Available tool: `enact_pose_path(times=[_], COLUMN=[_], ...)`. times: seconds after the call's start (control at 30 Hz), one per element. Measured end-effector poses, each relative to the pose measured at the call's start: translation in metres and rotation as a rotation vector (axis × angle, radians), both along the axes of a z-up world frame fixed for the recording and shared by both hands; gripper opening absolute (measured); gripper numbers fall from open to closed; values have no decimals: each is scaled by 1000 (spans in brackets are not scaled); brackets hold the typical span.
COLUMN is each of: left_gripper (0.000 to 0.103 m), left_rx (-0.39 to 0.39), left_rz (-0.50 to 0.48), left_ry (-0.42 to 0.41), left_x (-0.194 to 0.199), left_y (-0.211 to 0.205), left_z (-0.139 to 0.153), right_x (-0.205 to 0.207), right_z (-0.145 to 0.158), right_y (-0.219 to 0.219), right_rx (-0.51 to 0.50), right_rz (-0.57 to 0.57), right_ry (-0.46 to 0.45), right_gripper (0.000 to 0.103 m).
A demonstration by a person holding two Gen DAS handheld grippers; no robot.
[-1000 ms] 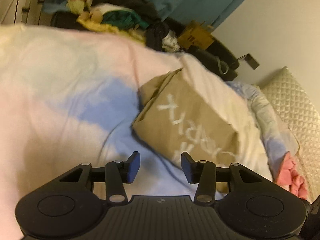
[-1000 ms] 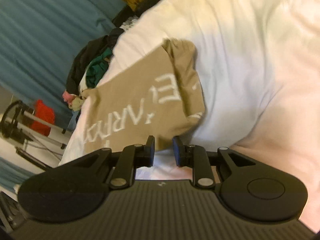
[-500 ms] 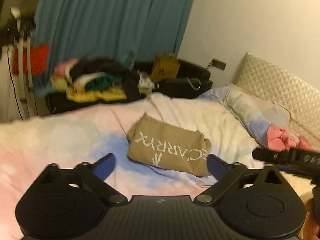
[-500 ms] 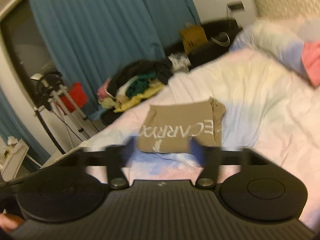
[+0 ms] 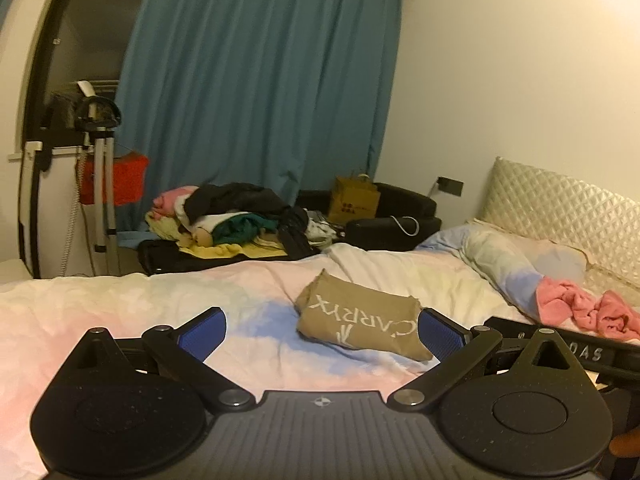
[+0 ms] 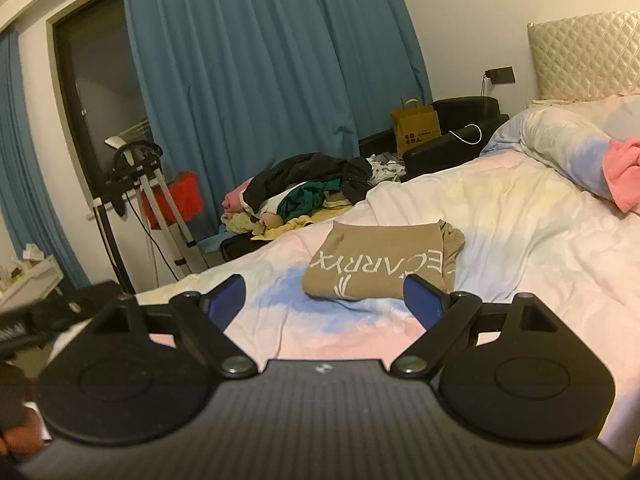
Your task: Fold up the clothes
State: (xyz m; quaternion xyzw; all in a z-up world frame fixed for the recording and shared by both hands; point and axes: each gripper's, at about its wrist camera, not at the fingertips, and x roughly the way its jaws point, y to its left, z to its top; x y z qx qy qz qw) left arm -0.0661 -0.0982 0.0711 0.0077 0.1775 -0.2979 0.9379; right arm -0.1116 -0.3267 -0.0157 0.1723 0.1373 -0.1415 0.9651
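Where they pinched a second ago, both hand-held grippers, left [image 5: 322,330] and right [image 6: 324,298], now released, back from the folded tan shirt [image 6: 380,266].

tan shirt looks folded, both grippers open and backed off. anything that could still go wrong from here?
1. The folded tan shirt has a bunched edge on its right side; it may spring loose if nudged.
2. It lies on a soft, wrinkled duvet, so a pickup by the left gripper or right gripper could snag bedding too.
3. The unfolded clothes pile sits beyond the bed edge, a long reach across the shirt.
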Motion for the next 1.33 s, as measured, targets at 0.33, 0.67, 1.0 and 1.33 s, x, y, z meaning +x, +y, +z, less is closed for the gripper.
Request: enact_pose_path(times=[0.33, 0.67, 1.0, 1.33], left_gripper=[103, 103, 103, 103], left_rx=[35, 38, 34, 47], left_rz=[34, 80, 111, 98], left_ry=[-47, 11, -52, -15], left_x=[-19, -16, -22, -19], left_y=[21, 41, 46, 45], left_z=[-19, -50, -39, -43], right_x=[6, 0, 4, 2], right_z=[-29, -36, -38, -38], right_y=[25, 35, 39, 38], right_rx=[-110, -157, -163, -147], right_rz=[21, -36, -21, -23], right_ry=[-9, -23, 20, 25], right_gripper=[87, 87, 87, 87])
